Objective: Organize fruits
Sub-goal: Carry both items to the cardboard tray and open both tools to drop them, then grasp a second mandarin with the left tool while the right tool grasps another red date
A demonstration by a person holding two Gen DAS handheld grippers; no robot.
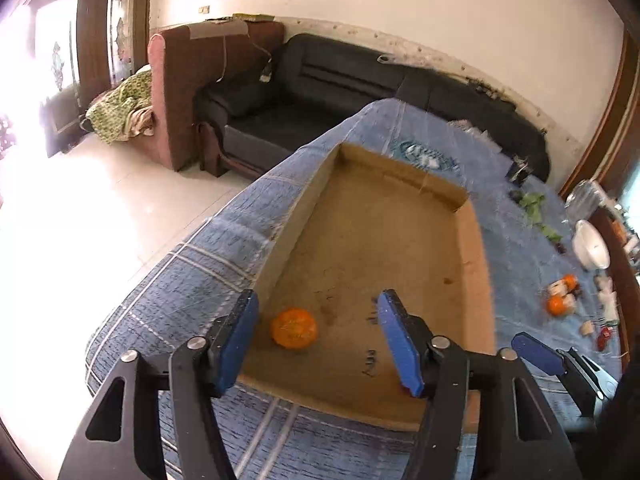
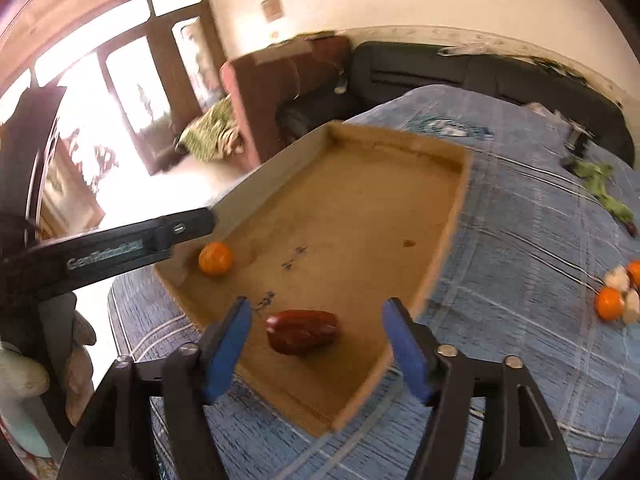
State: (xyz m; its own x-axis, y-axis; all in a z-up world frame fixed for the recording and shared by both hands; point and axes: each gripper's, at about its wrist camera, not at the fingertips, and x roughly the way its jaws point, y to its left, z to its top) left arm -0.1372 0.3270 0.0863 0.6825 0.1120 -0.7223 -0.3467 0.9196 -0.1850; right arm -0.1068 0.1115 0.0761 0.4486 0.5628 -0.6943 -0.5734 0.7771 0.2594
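Taking the tray point(image 2: 400, 184) as the landmark and going left to right: one orange point(image 2: 215, 259) sits in the tray's near-left corner, and one dark red fruit point(image 2: 302, 332) lies at the tray's near edge. Well right of the tray, on the blue cloth point(image 2: 520, 240), a loose pile point(image 2: 620, 292) waits with two oranges and a few pale pieces, too blurry to count properly.

The left gripper point(image 1: 318, 336) hovers over the near-left part of the tray, jaws spread wide, holding nothing. The right gripper point(image 2: 316, 344) is just as wide open and empty, with the red fruit between its fingers but untouched.

What could go wrong: the orange is round and might roll if the tray gets bumped. The tray's left side also looks close to the table edge, so a nudge could shove it off.
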